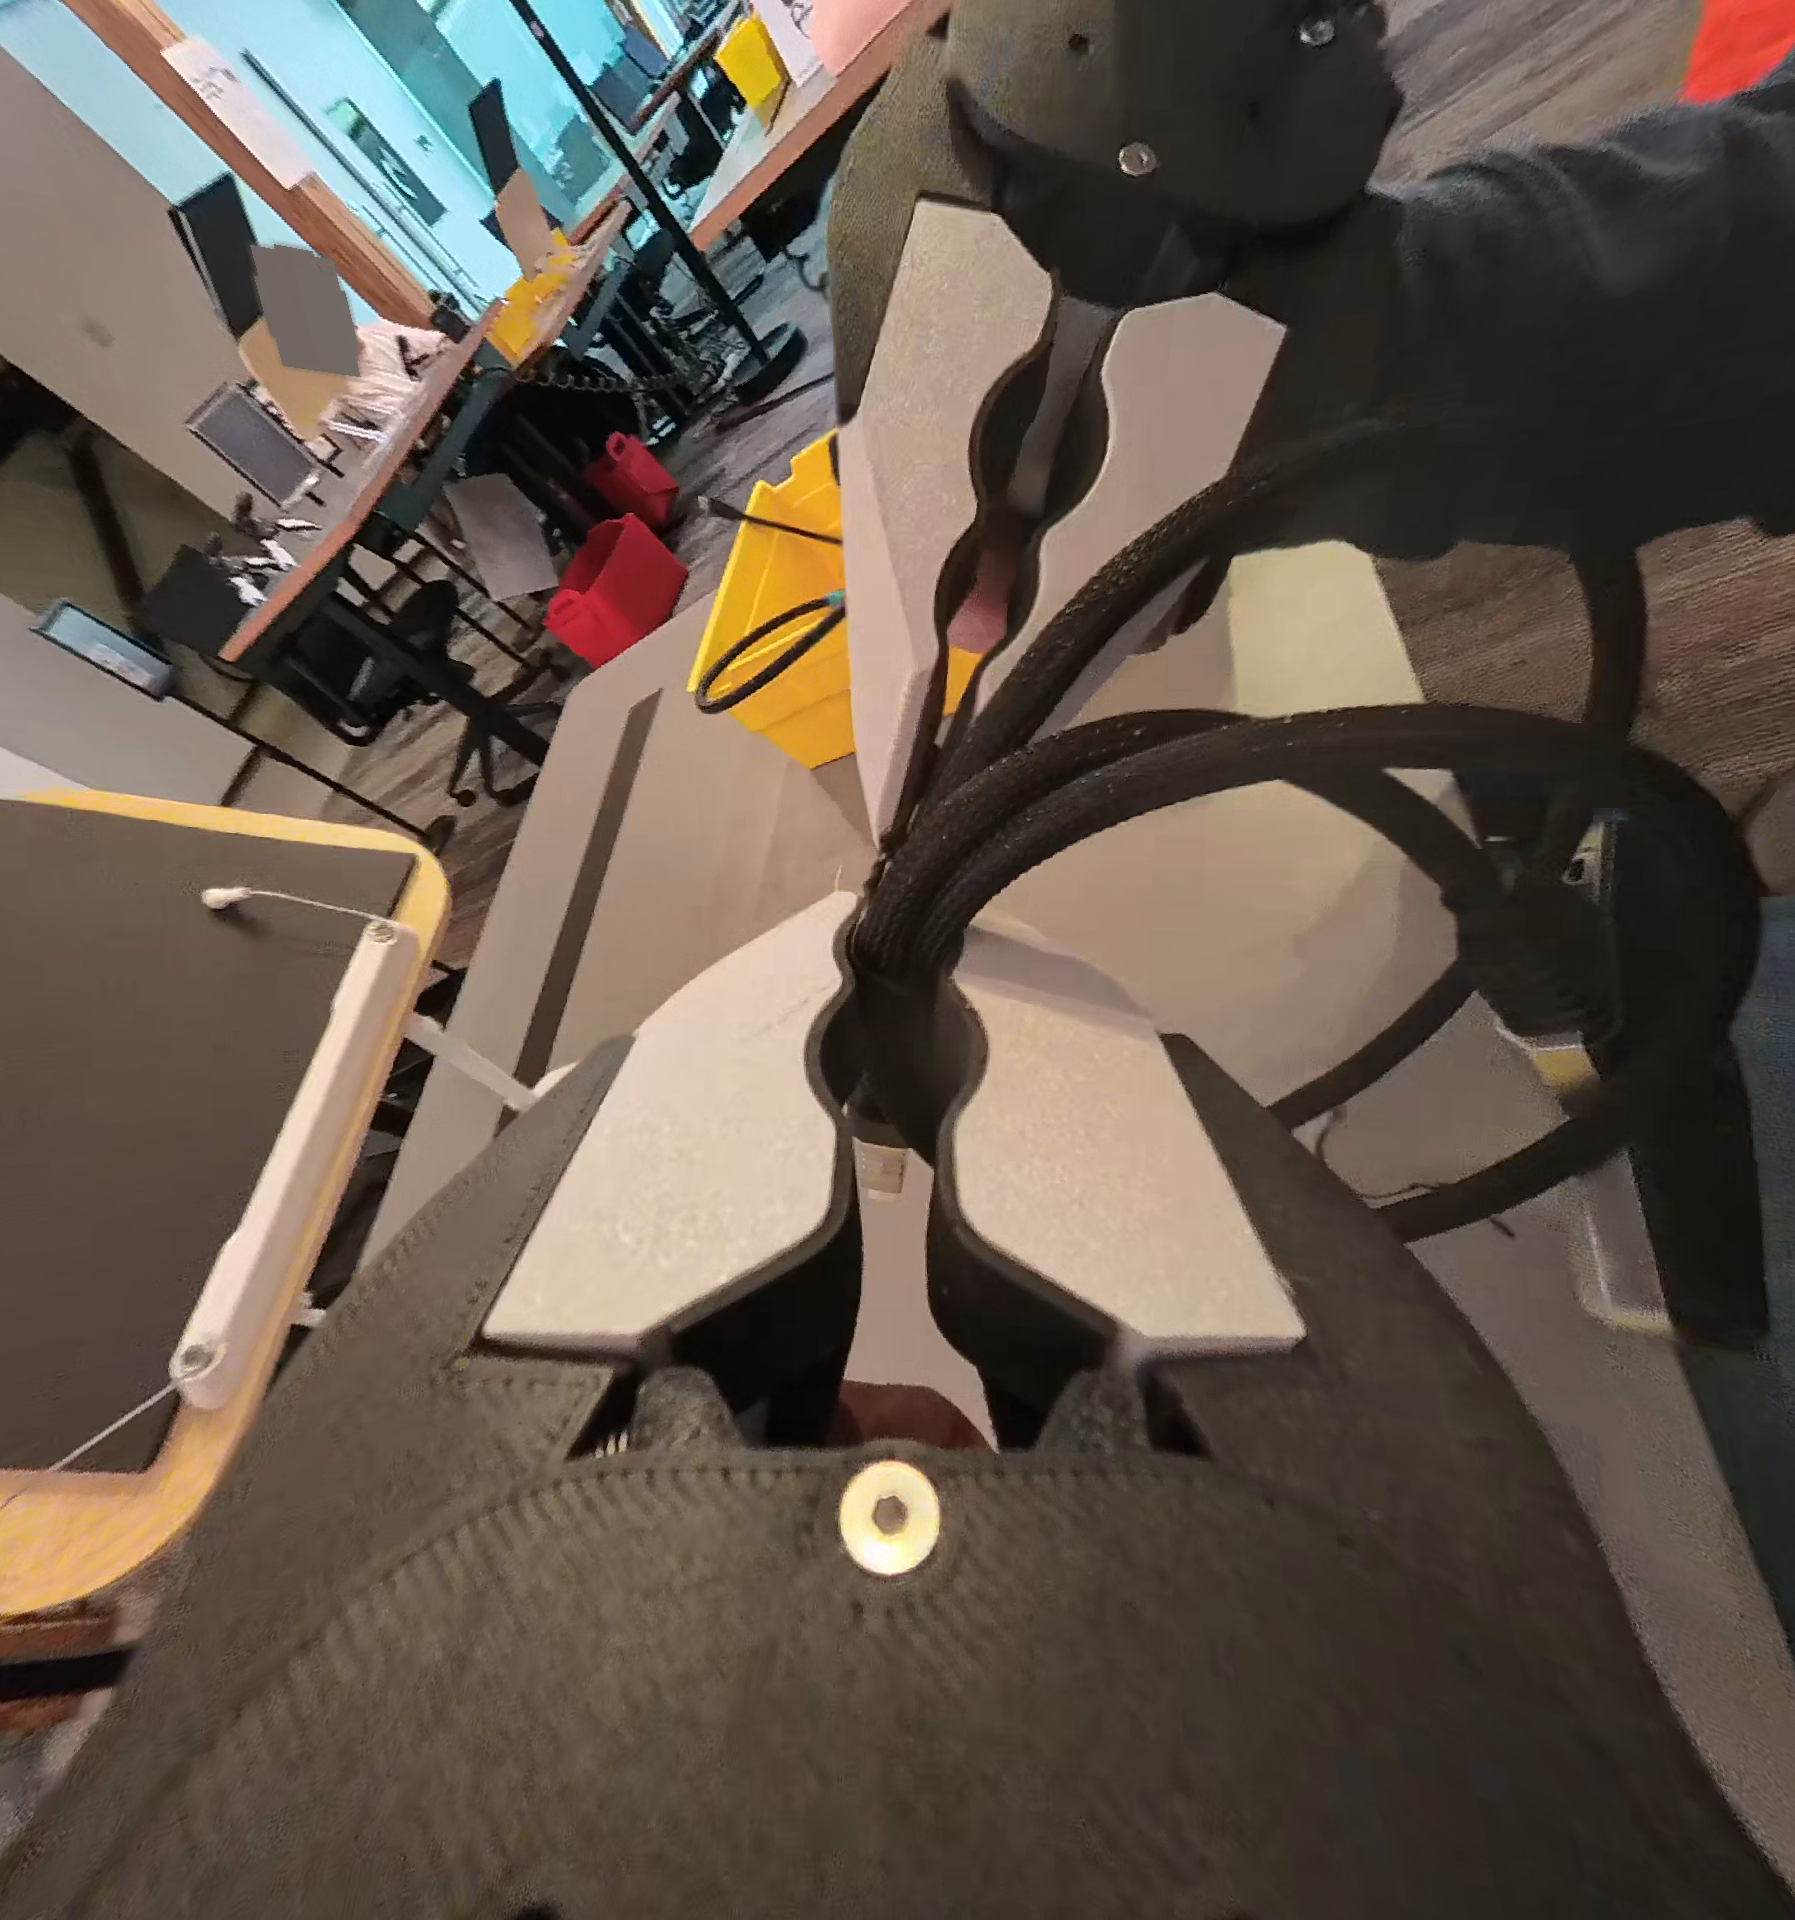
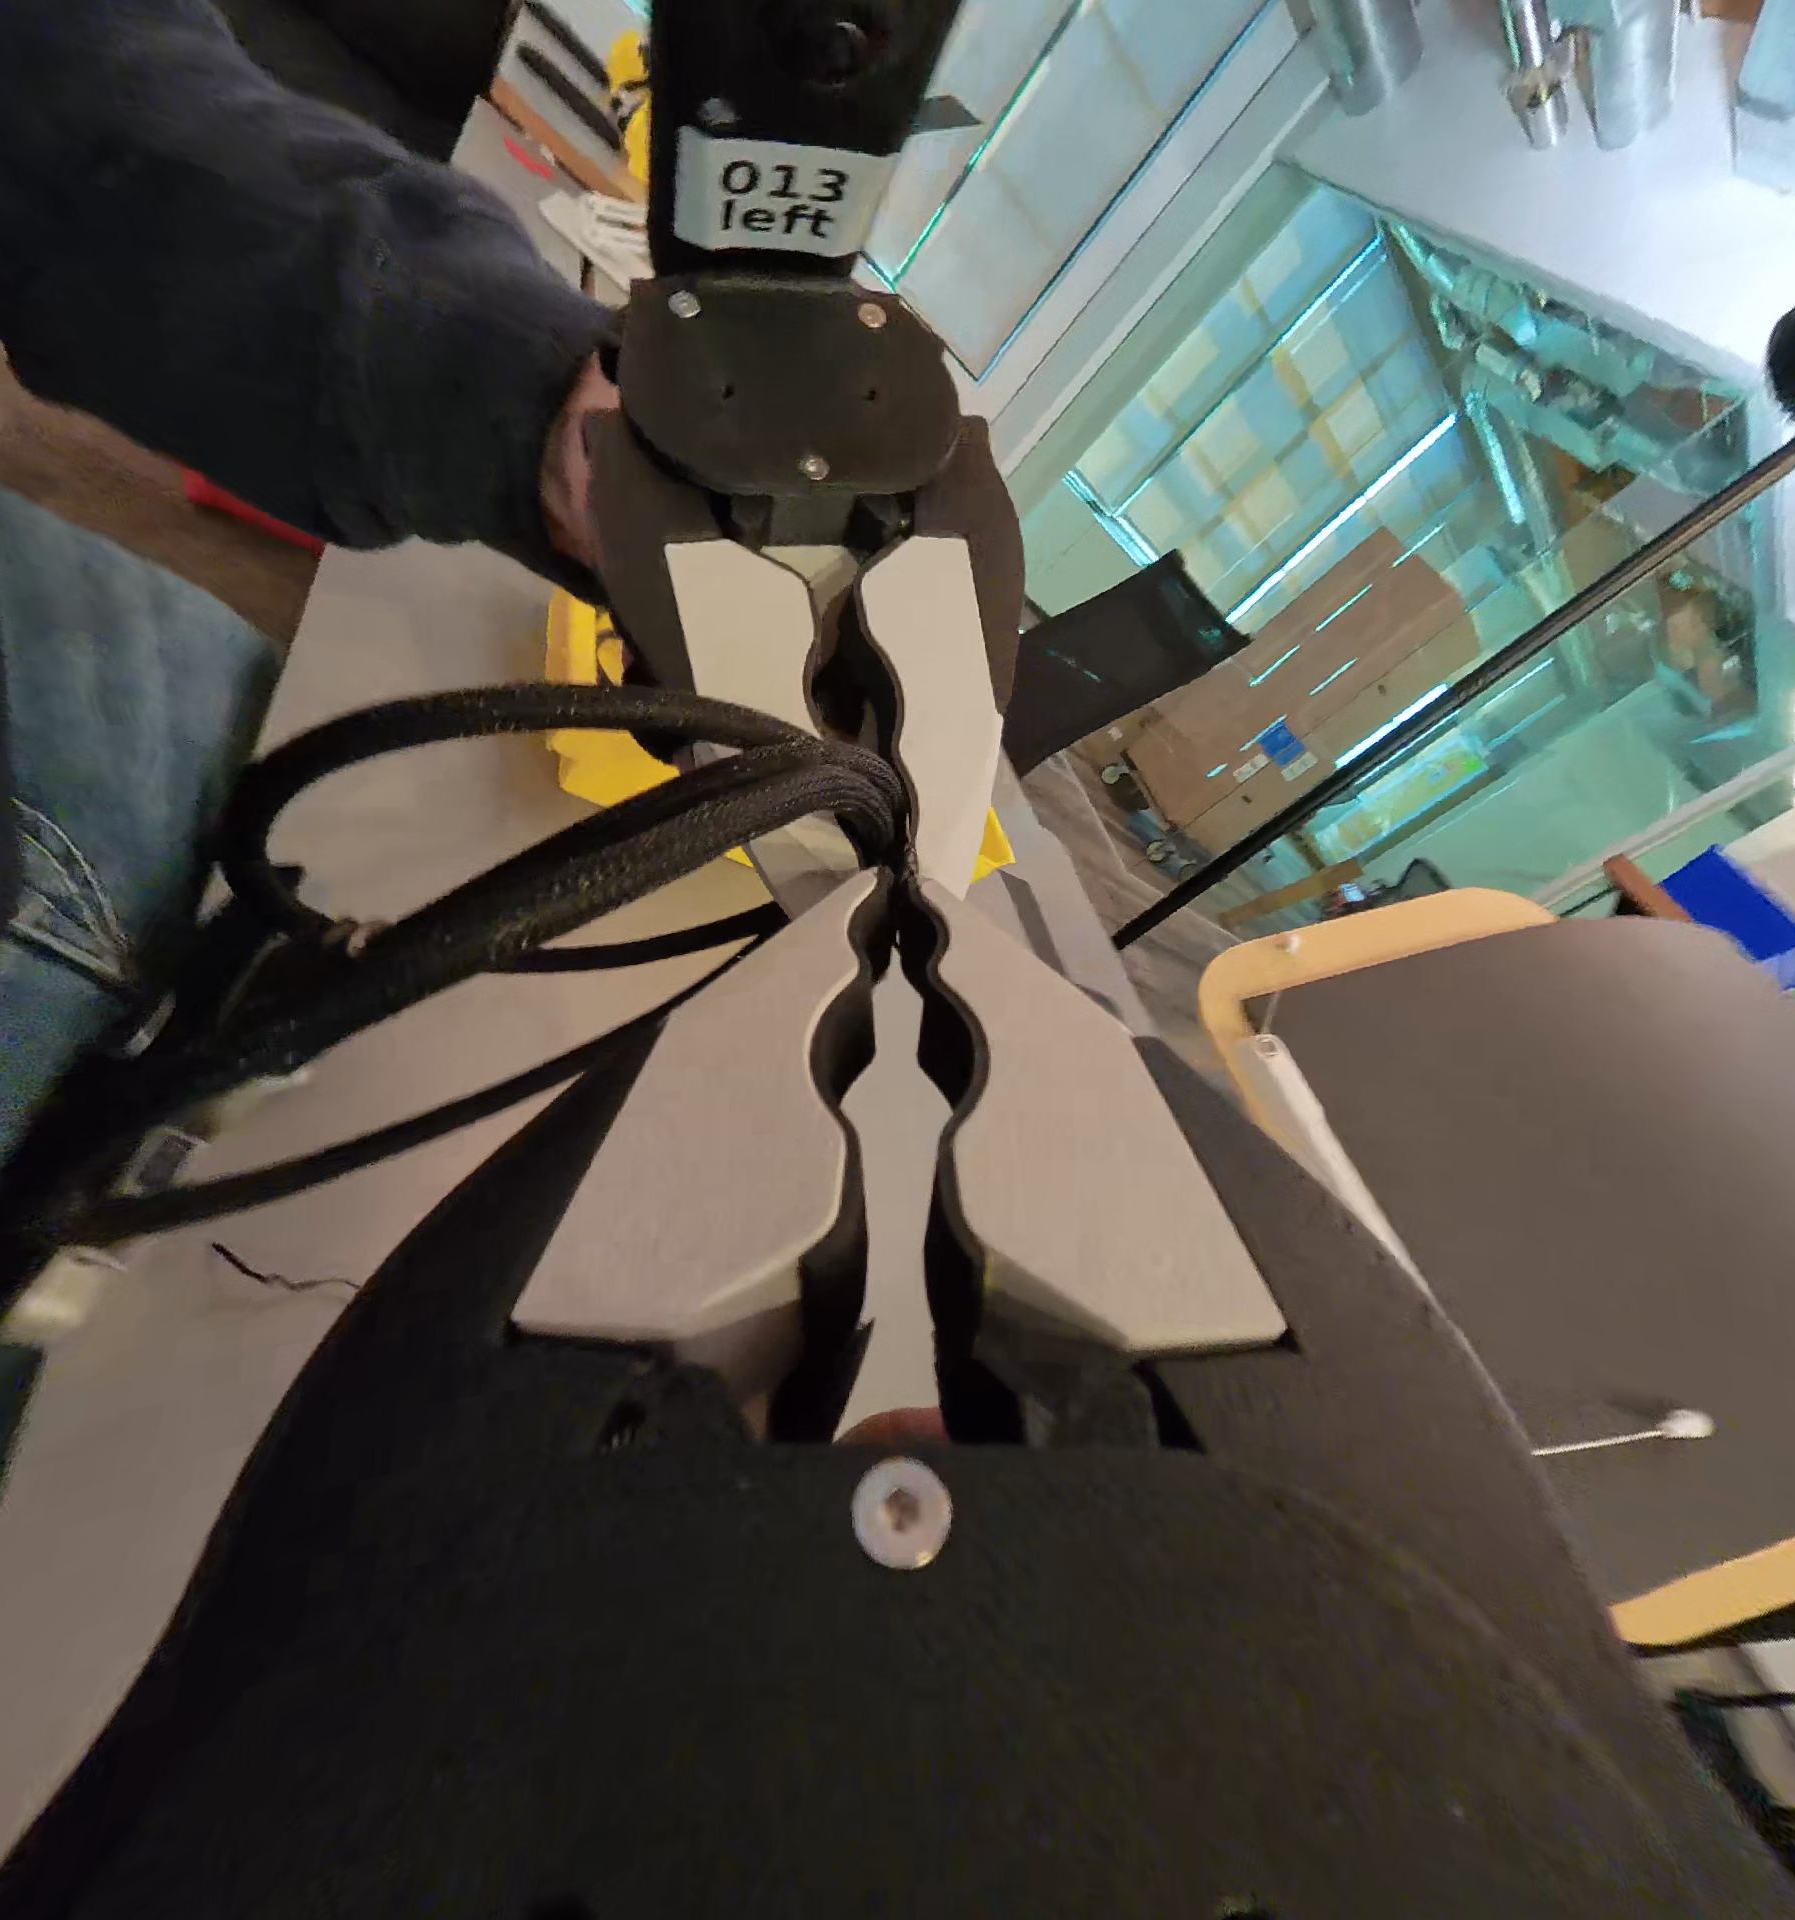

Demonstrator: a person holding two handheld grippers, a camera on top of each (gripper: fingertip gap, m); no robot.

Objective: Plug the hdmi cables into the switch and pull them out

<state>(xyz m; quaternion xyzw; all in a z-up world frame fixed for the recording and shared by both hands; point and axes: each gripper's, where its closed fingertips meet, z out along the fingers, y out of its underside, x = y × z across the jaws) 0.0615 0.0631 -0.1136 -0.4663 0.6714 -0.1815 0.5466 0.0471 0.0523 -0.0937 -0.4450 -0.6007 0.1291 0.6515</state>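
Surface: pale grey table (image 1: 1319,935), spans the middle of both wrist views.
Far left end: yellow bin (image 1: 768,644) sits there, thin black cable looped in it.
Right side: braided black hdmi cables (image 1: 1236,727) coiled above; contact unclear.

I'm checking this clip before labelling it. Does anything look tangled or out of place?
Yes. The black braided cables hang in bunched loops, pinched at one spot by both the left gripper and the right gripper, tip to tip. No plug is seated in anything visible.
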